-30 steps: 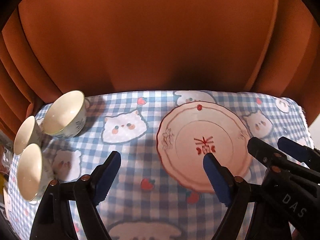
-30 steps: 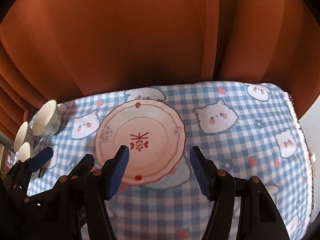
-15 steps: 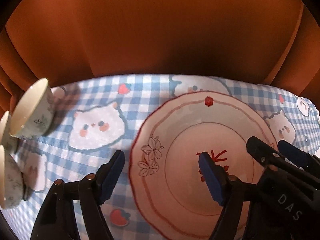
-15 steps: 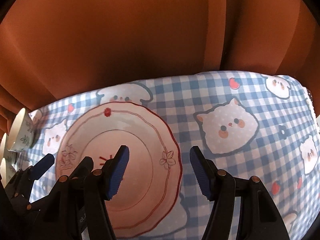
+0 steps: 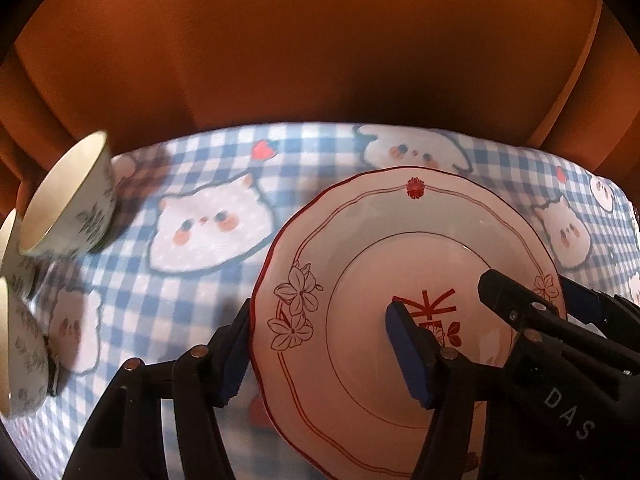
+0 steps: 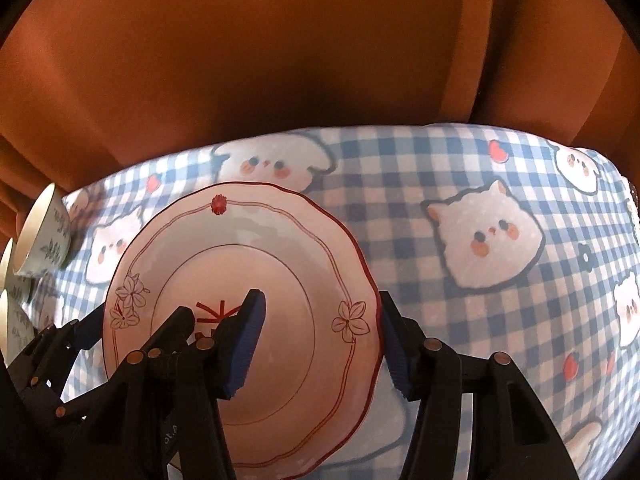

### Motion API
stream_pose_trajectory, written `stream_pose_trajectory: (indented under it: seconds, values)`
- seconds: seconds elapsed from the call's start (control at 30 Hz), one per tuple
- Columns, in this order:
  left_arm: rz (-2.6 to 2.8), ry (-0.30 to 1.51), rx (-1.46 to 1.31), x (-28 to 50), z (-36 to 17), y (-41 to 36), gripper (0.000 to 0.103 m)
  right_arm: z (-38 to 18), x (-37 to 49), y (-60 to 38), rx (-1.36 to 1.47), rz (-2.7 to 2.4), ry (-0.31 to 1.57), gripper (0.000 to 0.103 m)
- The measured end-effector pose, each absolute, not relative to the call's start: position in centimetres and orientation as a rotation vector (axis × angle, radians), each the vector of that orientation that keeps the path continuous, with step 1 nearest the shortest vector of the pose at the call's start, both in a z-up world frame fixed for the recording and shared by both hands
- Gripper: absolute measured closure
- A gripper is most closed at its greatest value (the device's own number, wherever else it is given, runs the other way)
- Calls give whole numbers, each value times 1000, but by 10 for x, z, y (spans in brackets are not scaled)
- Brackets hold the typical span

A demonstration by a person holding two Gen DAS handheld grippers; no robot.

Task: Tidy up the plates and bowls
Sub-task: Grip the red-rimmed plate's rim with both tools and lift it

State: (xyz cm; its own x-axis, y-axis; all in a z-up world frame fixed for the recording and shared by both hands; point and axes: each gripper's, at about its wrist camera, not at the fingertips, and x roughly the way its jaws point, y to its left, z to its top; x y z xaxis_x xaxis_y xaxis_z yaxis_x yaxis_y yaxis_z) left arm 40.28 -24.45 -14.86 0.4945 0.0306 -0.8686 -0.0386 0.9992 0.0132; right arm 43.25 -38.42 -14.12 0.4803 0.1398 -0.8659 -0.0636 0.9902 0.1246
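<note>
A pale pink plate [image 5: 400, 240] with a red scalloped rim and flower marks lies flat on the checked tablecloth [image 5: 192, 304]. My left gripper [image 5: 322, 352] straddles its left rim, one pad outside the edge and the other over the plate's middle. Its jaws are closing, and the pads do not clamp the plate. My right gripper [image 6: 320, 342] straddles the right rim of the plate [image 6: 260, 248] the same way, also closing, with a wide gap still between its pads. Three small leaf-patterned bowls [image 5: 68, 208] stand at the far left.
A blue-and-white cloth with cat faces [image 6: 484, 236] covers the table. An orange curtain [image 6: 280, 60] hangs right behind the table's far edge. The bowls [image 6: 40, 236] crowd the left edge. Bare cloth stretches to the right of the plate.
Both grippers have come down and forward onto the plate, which now fills much more of each view. Both pairs of jaws have narrowed and now straddle opposite rims.
</note>
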Motion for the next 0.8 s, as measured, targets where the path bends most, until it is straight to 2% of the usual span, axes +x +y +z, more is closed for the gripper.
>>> stream_pose_trajectory:
  seconds: [0.4,0.8]
  values:
    - [66,1088,-19,352,-150,-208,37,-140,388,-345,64,188,1135,44]
    - [62,1067,-15,356,-152,-202,40,-140,390,-343,20,237,1073,44]
